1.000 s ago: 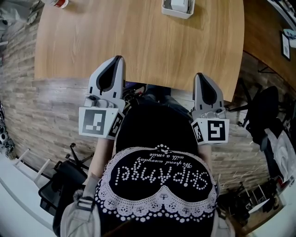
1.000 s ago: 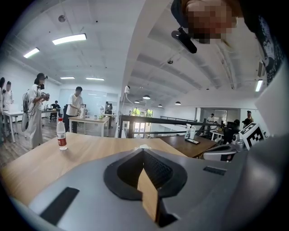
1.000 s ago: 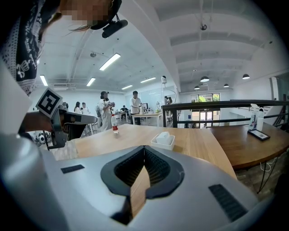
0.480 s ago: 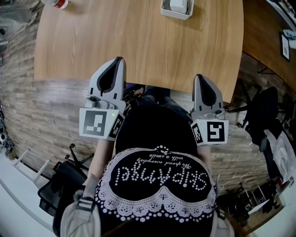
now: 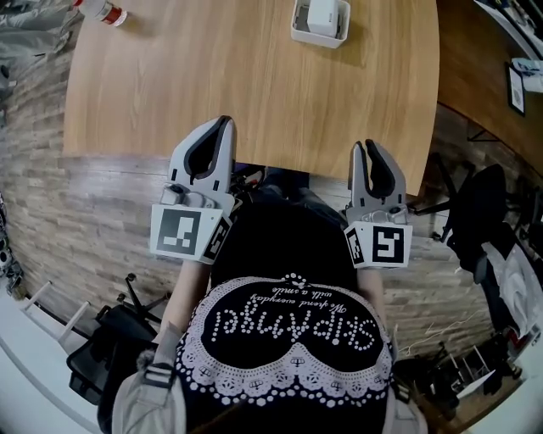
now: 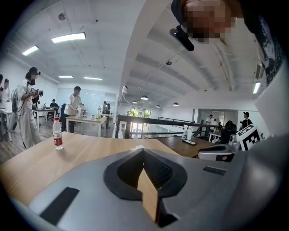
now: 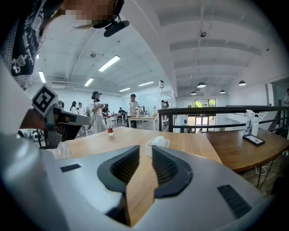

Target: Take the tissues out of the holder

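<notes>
The white rectangular tissue holder (image 5: 320, 21) sits untouched at the far edge of the wooden worktop (image 5: 212, 68). Left gripper (image 5: 222, 123) fingers closed, empty. Right gripper (image 5: 371, 146) fingers opening, nothing between, likely readying to reach.

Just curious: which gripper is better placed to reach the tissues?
Likely the right gripper: the tissue holder lies in line with it, its empty jaws are opening, while the left gripper is shut and farther aside.

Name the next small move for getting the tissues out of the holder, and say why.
Probably reach the right gripper forward toward the holder: it sits far across the table, ahead of both grippers, and the right gripper's jaws are opening with nothing between them.
</notes>
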